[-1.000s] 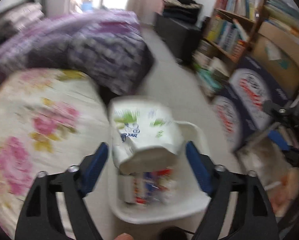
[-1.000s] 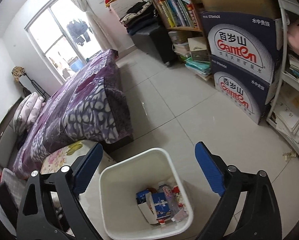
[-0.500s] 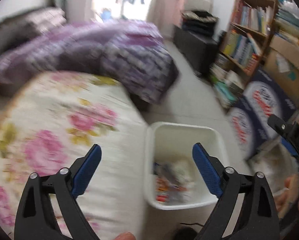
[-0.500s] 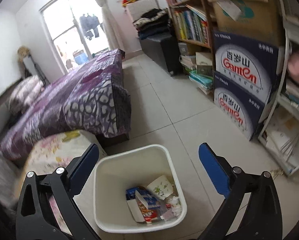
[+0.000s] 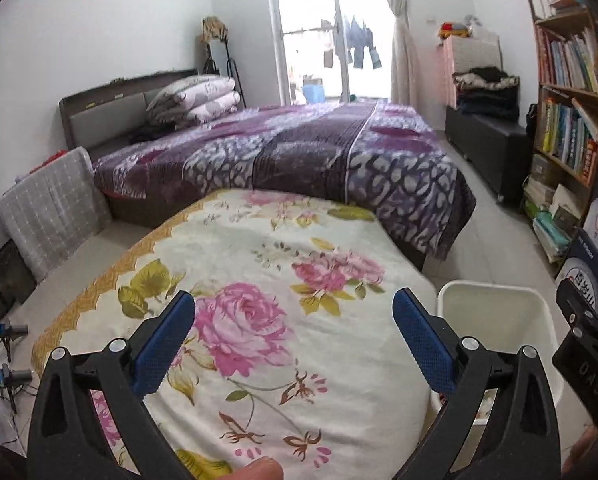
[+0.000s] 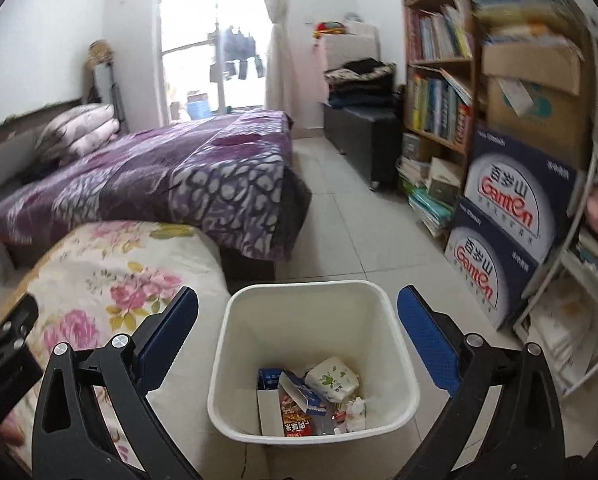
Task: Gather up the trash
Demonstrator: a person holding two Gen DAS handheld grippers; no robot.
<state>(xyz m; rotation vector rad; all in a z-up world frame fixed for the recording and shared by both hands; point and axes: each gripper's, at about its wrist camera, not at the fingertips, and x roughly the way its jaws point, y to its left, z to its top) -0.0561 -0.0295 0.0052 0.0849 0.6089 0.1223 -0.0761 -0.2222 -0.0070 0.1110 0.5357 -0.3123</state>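
The pale tiled floor [image 6: 339, 216] fills the middle of the right wrist view. On it, at lower centre, stands a white bin [image 6: 311, 308], just beside the round surface [image 6: 111, 280] at lower left, which is draped in a cream cloth printed with pink roses. In the left wrist view that cloth lies bare across the centre and bottom of the frame. Behind it, at centre left, the bed [image 6: 147, 172] carries a purple patterned cover [image 5: 299, 152], with folded pillows [image 5: 197, 96] stacked at its head. At right, two blue printed cartons [image 6: 511, 220] sit stacked on the floor against the bookshelf [image 6: 435, 92].
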